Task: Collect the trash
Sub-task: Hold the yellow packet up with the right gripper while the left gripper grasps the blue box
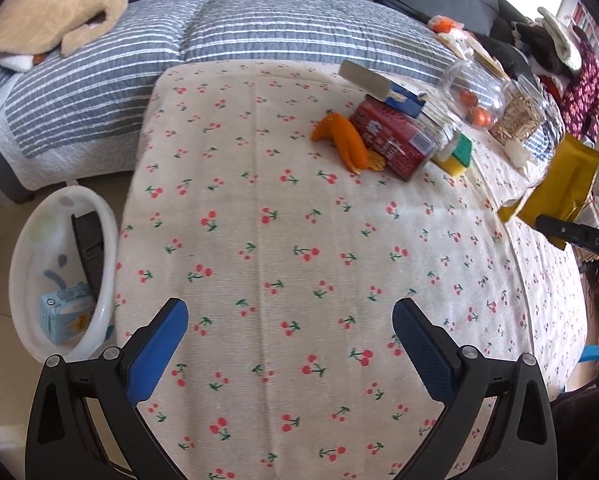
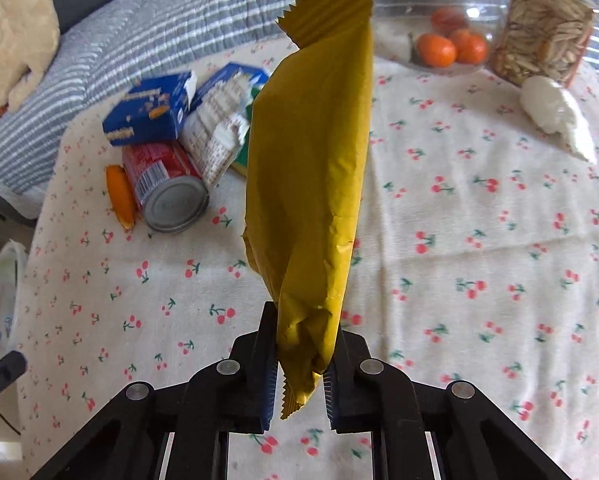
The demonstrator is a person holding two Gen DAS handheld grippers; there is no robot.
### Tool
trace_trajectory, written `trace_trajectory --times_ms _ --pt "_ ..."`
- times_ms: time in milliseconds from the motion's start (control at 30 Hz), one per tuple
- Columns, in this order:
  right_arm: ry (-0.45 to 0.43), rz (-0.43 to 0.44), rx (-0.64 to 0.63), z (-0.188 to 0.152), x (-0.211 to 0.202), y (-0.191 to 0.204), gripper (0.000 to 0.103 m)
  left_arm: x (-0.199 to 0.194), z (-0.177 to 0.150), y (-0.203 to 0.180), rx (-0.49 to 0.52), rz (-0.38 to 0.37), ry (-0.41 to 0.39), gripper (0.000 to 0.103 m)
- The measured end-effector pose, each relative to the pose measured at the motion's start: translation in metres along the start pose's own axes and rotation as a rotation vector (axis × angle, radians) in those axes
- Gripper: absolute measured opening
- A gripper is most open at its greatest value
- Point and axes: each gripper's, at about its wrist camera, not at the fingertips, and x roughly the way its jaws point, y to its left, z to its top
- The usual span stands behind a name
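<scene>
My right gripper [image 2: 301, 344] is shut on a yellow snack wrapper [image 2: 311, 184], which stands up from its jaws above the cherry-print tablecloth [image 2: 459, 240]. In the left wrist view the same wrapper [image 1: 559, 184] hangs at the far right in the right gripper [image 1: 539, 222]. My left gripper [image 1: 289, 326] is open and empty over the cloth. A pile of trash lies ahead: a red can [image 2: 165, 184], orange peel [image 1: 345, 140], a blue box [image 2: 149, 112], a printed carton [image 2: 215, 128]. A white bin [image 1: 59, 276] stands on the floor at the left, with a pale blue carton inside.
Glass jars hold tangerines [image 2: 447, 46] and seeds [image 2: 539, 40] at the back right. A crumpled white tissue [image 2: 555, 116] lies near them. A striped quilt [image 1: 179, 48] covers the sofa behind the table, with a beige plush toy [image 1: 59, 4] on it.
</scene>
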Motion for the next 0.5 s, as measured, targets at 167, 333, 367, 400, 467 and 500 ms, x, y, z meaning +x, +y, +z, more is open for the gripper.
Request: trace_trajectory --times_ms 167,333,367,400,467,500 --pt "-0.023 0.002 0.033 -0.005 -0.018 -0.029 0.016 -0.001 0.007 -0.019 0.019 -0.015 -0.009 0.103" --pt "-0.028 -0.007 0.092 -0.010 -0.031 -0.064 0.017 -0.007 0.020 -0.050 0.041 -0.067 -0.056 0.103" --pt "-0.027 -0.008 0.109 -0.011 -0.033 -0.071 0.017 -0.007 0.022 -0.055 0.044 -0.075 -0.060 0.103" --pt "-0.028 -0.006 0.121 -0.012 -0.035 -0.077 0.017 -0.006 0.025 -0.060 0.047 -0.085 -0.061 0.103" --pt "-0.034 -0.004 0.139 -0.012 -0.039 -0.085 0.017 -0.002 0.031 -0.073 0.056 -0.101 -0.052 0.103" --pt "-0.038 0.000 0.147 -0.012 -0.041 -0.089 0.017 0.000 0.033 -0.078 0.059 -0.102 -0.049 0.103"
